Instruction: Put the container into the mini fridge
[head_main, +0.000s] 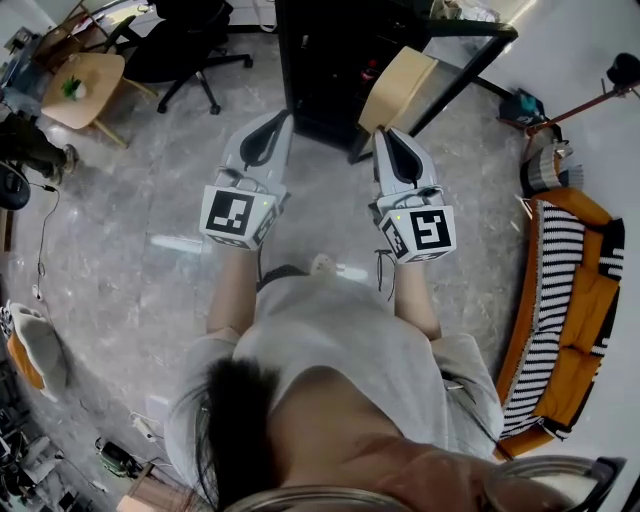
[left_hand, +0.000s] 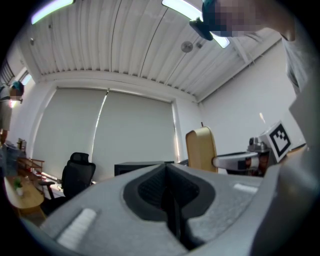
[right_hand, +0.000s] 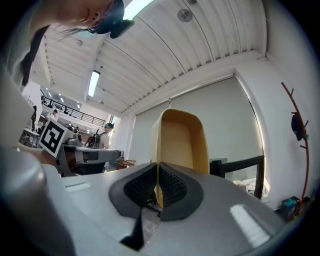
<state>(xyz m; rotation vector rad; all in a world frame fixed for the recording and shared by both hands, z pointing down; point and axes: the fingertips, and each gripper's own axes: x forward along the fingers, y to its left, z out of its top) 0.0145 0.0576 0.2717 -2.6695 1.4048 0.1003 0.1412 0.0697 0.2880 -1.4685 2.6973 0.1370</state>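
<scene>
No container shows in any view. A black box-like cabinet (head_main: 325, 60), possibly the mini fridge, stands on the floor ahead of me; in the left gripper view only the cabinet's (left_hand: 137, 167) top edge peeks over the jaws. My left gripper (head_main: 270, 125) and right gripper (head_main: 388, 140) are held side by side at chest height, both pointing toward it. The left gripper (left_hand: 167, 167) has its dark pads pressed together with nothing between them. The right gripper (right_hand: 158, 170) is likewise shut and empty, aimed at a tan chair back (right_hand: 180, 140).
The tan chair (head_main: 400, 85) stands beside the black cabinet under a dark desk (head_main: 470, 45). A black office chair (head_main: 190, 40) and a round wooden table (head_main: 85, 85) are far left. An orange striped sofa (head_main: 570, 300) lines the right wall. Grey marble floor (head_main: 150, 230) lies below.
</scene>
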